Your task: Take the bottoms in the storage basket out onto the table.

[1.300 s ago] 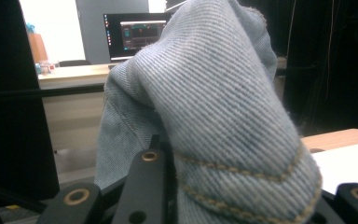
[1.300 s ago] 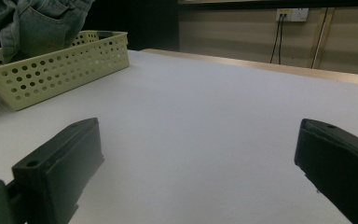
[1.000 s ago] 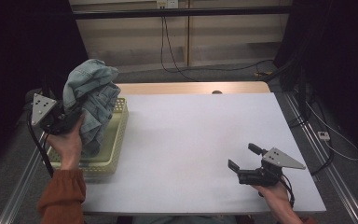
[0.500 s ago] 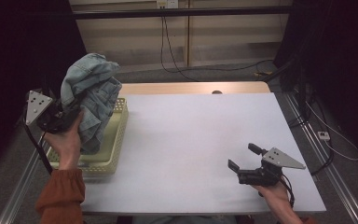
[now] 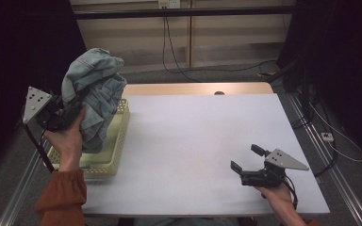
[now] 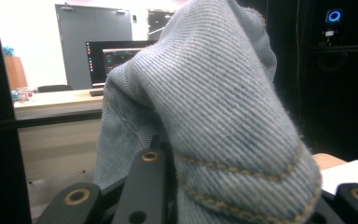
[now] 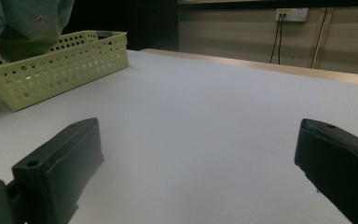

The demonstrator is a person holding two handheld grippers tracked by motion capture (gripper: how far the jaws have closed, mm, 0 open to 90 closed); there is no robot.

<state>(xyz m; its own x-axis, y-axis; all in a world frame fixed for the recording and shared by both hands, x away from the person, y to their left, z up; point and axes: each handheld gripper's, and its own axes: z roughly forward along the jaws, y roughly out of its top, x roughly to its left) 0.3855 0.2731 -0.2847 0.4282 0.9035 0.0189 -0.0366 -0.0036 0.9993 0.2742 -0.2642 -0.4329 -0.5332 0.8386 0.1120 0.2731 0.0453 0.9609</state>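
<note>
My left gripper (image 5: pixel 70 109) sat at the left of the high view with its jaws clamped on a fold of the denim garment (image 5: pixel 94 96); in the left gripper view the cloth (image 6: pixel 214 116) bulged over the black jaws, a stitched seam running across the lower right of the frame. The garment hung in a bunched mass at the upper left of the high view, its lower end inside the pale yellow basket (image 5: pixel 113 160), or just above it; I could not tell whether it touched the bottom. My right gripper (image 5: pixel 250 160) rested low at the lower right of the frame, on or just above the white table (image 5: pixel 193 141), jaws spread wide with nothing between them; from its own view the basket (image 7: pixel 60 65) stood at the upper left, the denim (image 7: pixel 23 23) hanging over it.

I judged the step to be lifting the garment clear of the basket; to do it well I would have kept the clamp firm, raised the cloth straight until its tail cleared the rim, then carried it across to the open table, since a snagged hem could have dragged the light basket along.
</note>
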